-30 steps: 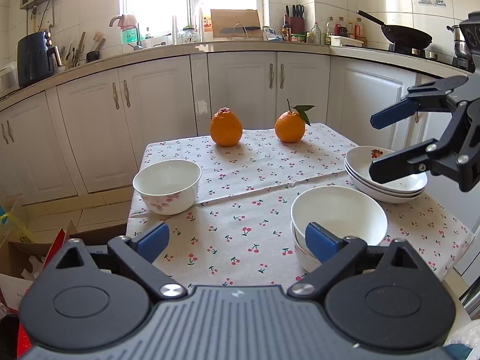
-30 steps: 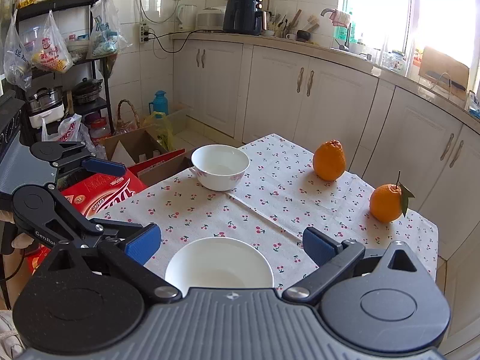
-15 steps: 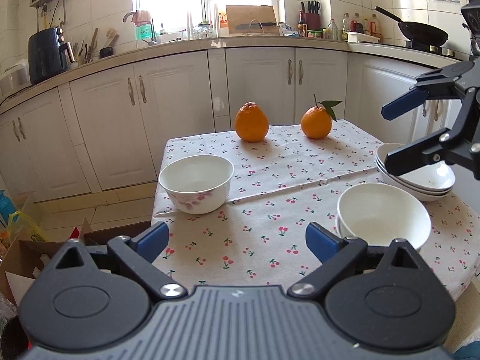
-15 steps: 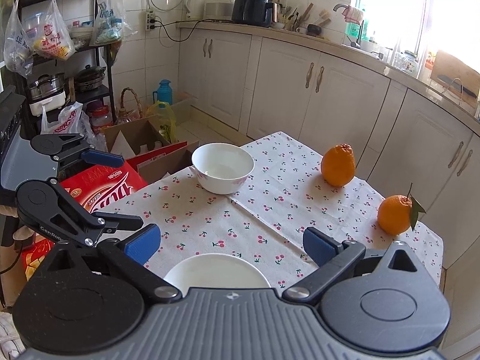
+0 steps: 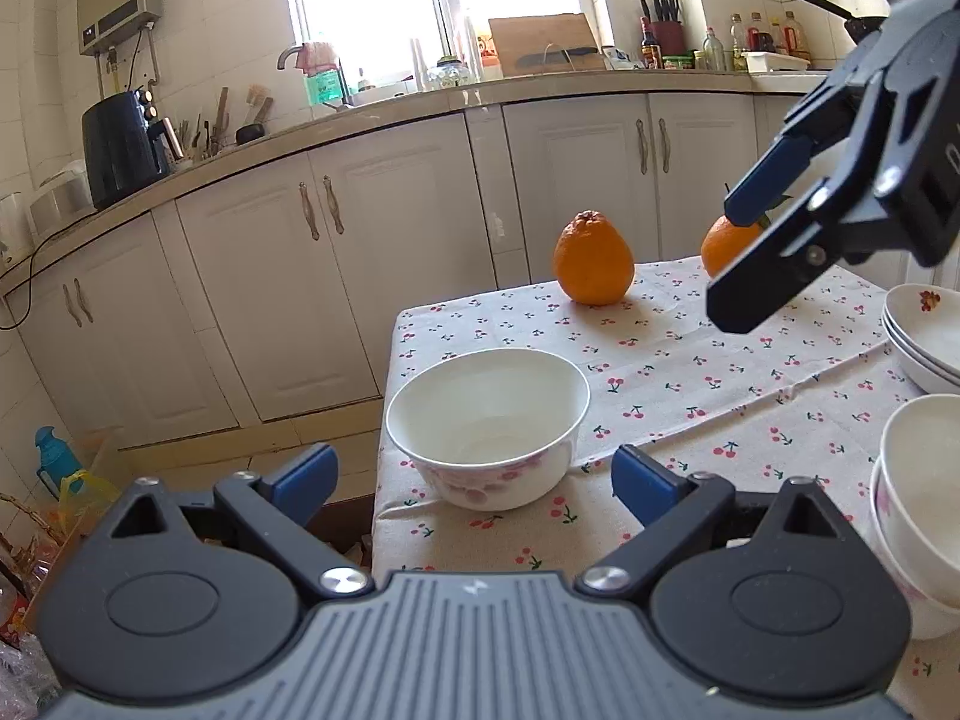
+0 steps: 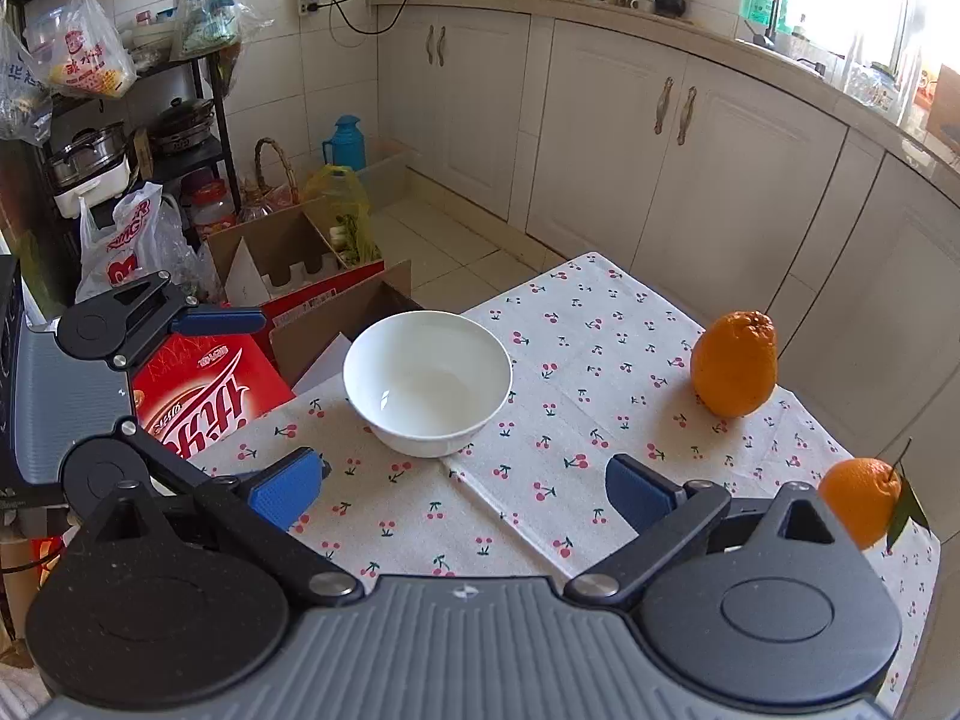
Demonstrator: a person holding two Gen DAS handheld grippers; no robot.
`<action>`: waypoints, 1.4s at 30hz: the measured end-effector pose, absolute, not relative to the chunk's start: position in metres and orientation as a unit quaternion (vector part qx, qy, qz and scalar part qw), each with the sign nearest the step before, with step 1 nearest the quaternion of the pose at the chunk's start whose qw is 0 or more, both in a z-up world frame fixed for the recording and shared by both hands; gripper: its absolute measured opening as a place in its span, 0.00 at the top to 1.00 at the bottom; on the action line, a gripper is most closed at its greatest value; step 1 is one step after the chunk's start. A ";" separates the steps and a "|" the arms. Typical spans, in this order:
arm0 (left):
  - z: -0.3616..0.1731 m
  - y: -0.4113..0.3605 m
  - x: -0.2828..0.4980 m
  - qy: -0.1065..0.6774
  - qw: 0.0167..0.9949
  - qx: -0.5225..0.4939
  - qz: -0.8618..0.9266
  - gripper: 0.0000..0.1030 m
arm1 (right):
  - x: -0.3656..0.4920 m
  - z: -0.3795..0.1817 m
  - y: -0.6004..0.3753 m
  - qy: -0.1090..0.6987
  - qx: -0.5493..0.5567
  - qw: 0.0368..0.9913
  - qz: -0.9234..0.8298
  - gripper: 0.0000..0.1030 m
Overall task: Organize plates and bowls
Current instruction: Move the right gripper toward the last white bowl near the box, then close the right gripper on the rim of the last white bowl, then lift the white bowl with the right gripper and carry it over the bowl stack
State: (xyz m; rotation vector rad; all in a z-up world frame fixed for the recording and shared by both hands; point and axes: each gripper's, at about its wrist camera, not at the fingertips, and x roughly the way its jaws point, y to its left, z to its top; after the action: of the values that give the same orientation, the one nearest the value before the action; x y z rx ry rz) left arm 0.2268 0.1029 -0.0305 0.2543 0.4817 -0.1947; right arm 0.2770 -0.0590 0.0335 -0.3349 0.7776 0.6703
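On the cherry-print tablecloth (image 5: 690, 384), one lone bowl (image 5: 489, 420) stands apart at the near left corner, well away from the rest. At the right edge, nested bowls (image 5: 918, 510) sit near, with stacked plates (image 5: 924, 336) just beyond them. Judgement: stacking is largely done; the lone bowl remains to be gathered. Two oranges (image 5: 594, 261) rest at the far side, untouched.

Left gripper (image 5: 474, 477) is spread wide, empty, its fingers flanking the lone bowl without touching it. Right gripper (image 6: 465, 489) is likewise spread and empty, poised above the cloth near the same bowl.
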 end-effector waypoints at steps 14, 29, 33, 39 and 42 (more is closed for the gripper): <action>-0.061 0.104 0.274 0.273 0.952 0.089 -0.106 0.06 | 0.378 -0.010 -0.020 0.439 -0.139 0.815 0.352 0.08; -0.066 0.110 0.286 0.269 0.953 0.064 -0.126 0.08 | 0.418 -0.043 -0.004 0.475 -0.097 0.797 0.360 0.39; -0.067 0.109 0.288 0.268 0.953 0.062 -0.129 0.08 | 0.422 -0.045 -0.003 0.476 -0.090 0.797 0.360 0.48; -0.066 0.109 0.289 0.267 0.953 0.062 -0.132 0.10 | 0.421 -0.045 0.001 0.474 -0.089 0.793 0.371 0.54; -0.066 0.110 0.289 0.267 0.952 0.061 -0.134 0.10 | 0.421 -0.046 0.003 0.475 -0.092 0.792 0.371 0.56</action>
State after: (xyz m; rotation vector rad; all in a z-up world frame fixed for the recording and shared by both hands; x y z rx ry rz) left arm 0.2887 0.1103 -0.0662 0.1230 0.5425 -0.2730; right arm 0.4206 0.0033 -0.0459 -0.1976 1.0229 0.7989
